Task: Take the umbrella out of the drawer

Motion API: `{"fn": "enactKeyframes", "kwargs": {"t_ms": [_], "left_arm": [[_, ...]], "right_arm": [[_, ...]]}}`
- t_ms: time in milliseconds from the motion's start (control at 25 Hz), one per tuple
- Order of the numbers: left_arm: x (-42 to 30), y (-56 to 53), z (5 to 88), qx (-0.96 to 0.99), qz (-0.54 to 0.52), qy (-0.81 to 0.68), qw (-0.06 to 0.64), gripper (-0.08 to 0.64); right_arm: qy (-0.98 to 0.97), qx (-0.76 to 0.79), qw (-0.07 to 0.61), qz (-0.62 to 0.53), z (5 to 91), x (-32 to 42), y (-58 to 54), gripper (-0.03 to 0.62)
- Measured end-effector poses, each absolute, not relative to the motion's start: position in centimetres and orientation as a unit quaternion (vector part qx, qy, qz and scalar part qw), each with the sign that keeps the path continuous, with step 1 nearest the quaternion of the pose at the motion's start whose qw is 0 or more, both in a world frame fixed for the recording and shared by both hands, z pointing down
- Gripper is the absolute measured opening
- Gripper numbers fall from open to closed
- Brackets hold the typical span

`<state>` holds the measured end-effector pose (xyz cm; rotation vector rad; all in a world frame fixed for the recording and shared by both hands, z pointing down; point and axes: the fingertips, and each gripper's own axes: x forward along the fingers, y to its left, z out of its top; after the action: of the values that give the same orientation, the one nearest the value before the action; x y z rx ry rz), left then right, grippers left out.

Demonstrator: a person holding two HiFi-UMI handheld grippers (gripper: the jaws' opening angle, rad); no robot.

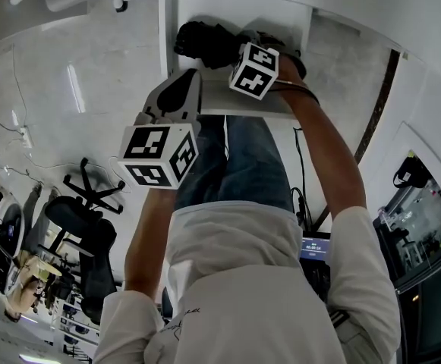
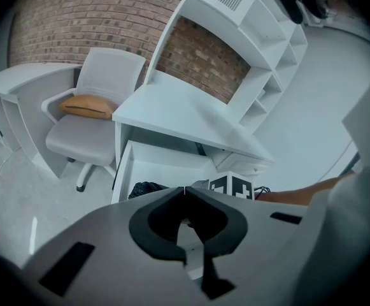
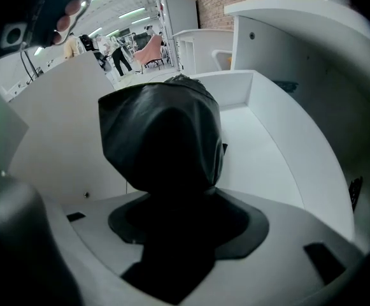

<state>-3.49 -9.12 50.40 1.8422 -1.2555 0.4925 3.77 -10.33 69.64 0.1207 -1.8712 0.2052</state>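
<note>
So the white open desk drawer [image 1: 244,12] is pulled out and the black folded fabric umbrella [image 1: 203,41] is lying inside it, toward the drawer's left side as the head view shows it, so I'd call the task maybe halfway: the grab looks done, the lift out isn't. The right gripper [image 1: 231,53] is down in the drawer and clamped on the umbrella. In the right gripper view the dark bundle [image 3: 162,132] fills the whole gap between the jaws, which stand wide around it, and the drawer's white walls [image 3: 270,139] wrap around behind it. What's left, as far as I can judge, is raising it clear of the drawer's rim and pulling it back toward the person. I can't tell if the umbrella's far end is resting on the drawer floor or already off it. Pose-wise, the person's right forearm [image 1: 328,146] reaches forward over the drawer's front edge with that gripper aimed steeply down into the drawer. The left gripper [image 1: 196,74] hangs just outside the drawer's front left corner, tilted down about halfway, jaws together with nothing in them; the left gripper view shows the tips [image 2: 185,190] meeting, with the umbrella [image 2: 145,189] peeking out beyond them inside the drawer [image 2: 165,166]. The left one isn't touching anything, it looks parked there.
</note>
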Motion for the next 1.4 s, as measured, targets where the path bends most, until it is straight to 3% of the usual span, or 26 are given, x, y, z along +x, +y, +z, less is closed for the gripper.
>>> {"fn": "enactKeyframes", "kwargs": {"t_ms": [1400], "left_arm": [[-5.1, -8.4, 45.7, 0.74, 0.153, -0.498, 0.424, 0.017]], "right_arm": [[-0.817, 0.088, 0.568, 0.037, 62.1, 3.0, -11.8, 0.241]]}}
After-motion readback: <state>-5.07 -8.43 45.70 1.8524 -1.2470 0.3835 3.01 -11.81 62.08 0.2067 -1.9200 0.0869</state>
